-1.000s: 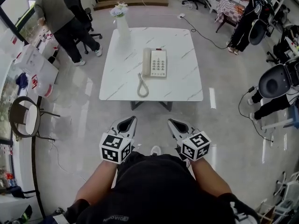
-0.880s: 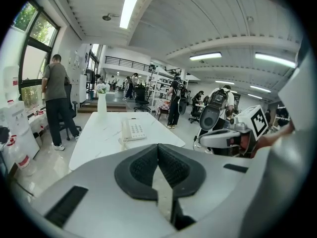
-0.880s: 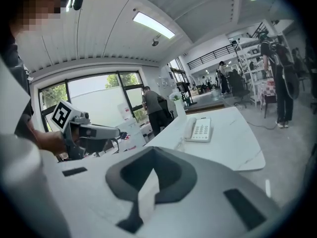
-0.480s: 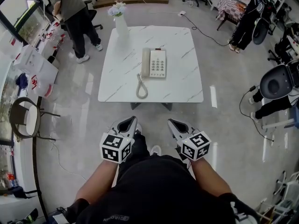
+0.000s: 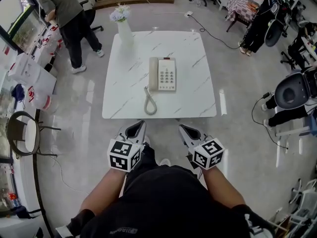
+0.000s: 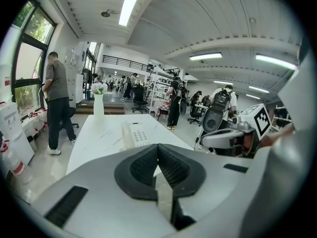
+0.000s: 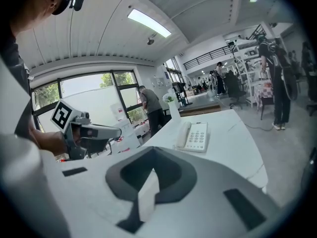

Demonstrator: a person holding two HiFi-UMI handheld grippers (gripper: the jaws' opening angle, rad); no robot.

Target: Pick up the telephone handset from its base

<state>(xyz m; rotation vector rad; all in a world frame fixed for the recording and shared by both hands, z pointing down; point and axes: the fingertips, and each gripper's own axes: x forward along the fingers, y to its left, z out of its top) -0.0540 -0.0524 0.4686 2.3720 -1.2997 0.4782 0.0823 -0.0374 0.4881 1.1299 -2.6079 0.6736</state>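
A cream telephone (image 5: 162, 75) lies in the middle of a white marble table (image 5: 193, 98). Its handset (image 5: 154, 73) rests in the cradle on the base's left side, and a coiled cord (image 5: 148, 101) runs toward the near edge. Both grippers hover over the floor just short of that near edge, well apart from the phone. My left gripper (image 5: 140, 125) is shut and holds nothing. So is my right gripper (image 5: 182, 128). The left gripper view shows the phone (image 6: 133, 134) beyond my left gripper (image 6: 158, 148). In the right gripper view the phone (image 7: 194, 137) lies past my right gripper (image 7: 152, 151).
A white vase of flowers (image 5: 123, 27) stands at the table's far left corner. A person (image 5: 64, 14) stands beyond the table at the far left, others (image 5: 260, 19) at the far right. A round chair (image 5: 24, 129) and boxes (image 5: 29, 76) line the left side.
Both grippers have moved forward toward the table, which now sits nearer in the head view. The person at the far left has shifted about. Both jaws stay shut.
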